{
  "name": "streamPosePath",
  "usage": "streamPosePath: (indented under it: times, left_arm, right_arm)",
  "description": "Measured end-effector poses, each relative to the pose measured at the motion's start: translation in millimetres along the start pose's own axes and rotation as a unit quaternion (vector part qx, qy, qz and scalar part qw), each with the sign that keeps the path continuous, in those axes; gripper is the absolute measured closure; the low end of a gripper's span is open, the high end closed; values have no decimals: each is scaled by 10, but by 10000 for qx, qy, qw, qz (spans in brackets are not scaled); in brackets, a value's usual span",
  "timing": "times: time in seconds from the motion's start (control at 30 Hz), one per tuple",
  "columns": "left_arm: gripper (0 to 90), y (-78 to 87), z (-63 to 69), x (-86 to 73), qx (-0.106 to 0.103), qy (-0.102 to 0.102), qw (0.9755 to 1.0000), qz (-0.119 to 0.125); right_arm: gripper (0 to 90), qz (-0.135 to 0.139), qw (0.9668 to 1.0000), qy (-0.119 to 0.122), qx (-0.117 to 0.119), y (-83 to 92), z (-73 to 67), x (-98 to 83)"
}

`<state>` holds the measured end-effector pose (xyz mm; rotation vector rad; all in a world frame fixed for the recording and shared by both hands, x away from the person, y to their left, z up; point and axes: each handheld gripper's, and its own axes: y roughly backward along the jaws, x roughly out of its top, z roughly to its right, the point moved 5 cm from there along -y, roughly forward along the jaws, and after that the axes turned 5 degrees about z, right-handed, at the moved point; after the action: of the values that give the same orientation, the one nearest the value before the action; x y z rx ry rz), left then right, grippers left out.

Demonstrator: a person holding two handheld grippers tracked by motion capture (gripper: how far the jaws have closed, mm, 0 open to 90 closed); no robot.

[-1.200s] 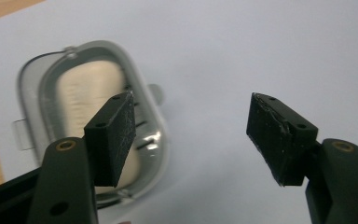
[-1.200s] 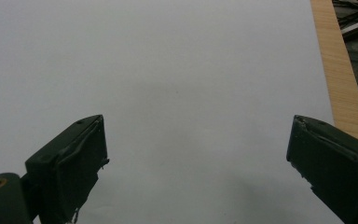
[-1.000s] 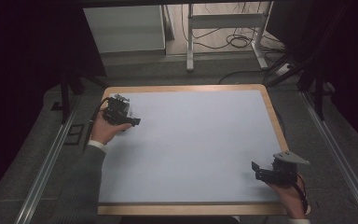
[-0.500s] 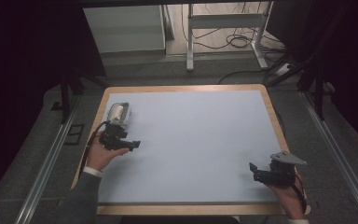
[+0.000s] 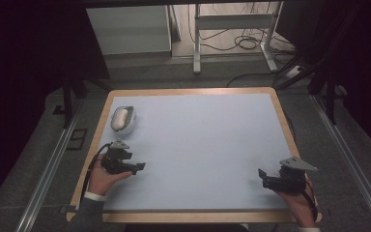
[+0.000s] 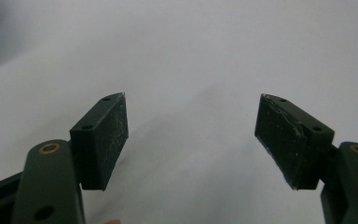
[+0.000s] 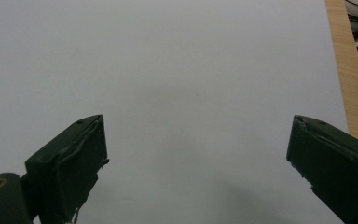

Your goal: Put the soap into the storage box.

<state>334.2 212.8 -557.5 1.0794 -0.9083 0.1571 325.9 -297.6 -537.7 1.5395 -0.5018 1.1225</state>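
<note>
A small oval object [image 5: 123,119], whitish in the middle with a silvery-grey rim, lies at the far left of the pale blue mat [image 5: 203,140]. My left gripper [image 5: 139,167] is held low over the mat nearer the front edge, a hand's length from the object and pointing right. Its jaws have just been opening and stand wide apart with nothing between them [image 6: 191,135]. My right gripper [image 5: 262,176] rests near the front right corner, pointing left. It is open too, with bare mat between its pads [image 7: 198,158].
The mat lies on a wooden-edged table [image 5: 188,91]. Metal rails [image 5: 48,169] run along both sides. Beyond the far edge stand a white cabinet [image 5: 128,29] and a metal frame [image 5: 232,21] with cables on the floor.
My left gripper let go of the oval object at the far left of the mat and drew back toward the front edge, its jaws opening. The right hand stayed put.
</note>
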Motion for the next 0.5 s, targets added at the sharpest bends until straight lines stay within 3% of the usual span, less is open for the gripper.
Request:
streamPosePath:
  times: [0.07,0.17,0.2,0.4,0.5]
  left_arm:
    - [265,10,-22,-80,67,50,10000,23]
    - [256,23,-10,-96,95,-43,9999,-30]
    - [257,49,5,-84,83,17,9999,76]
    - [255,65,-2,-87,90,49,9999,97]
    - [264,68,-8,-93,228,48,9996,169]
  right_arm:
    - [47,1,10000,11,0,0,-8,2]
    - [47,-7,10000,9,0,-2,-16,3]
    - [47,-10,10000,21,0,-4,-17,3]
    - [47,-23,10000,38,-4,-9,-23,-5]
    - [47,-24,10000,43,-3,-7,-21,-12]
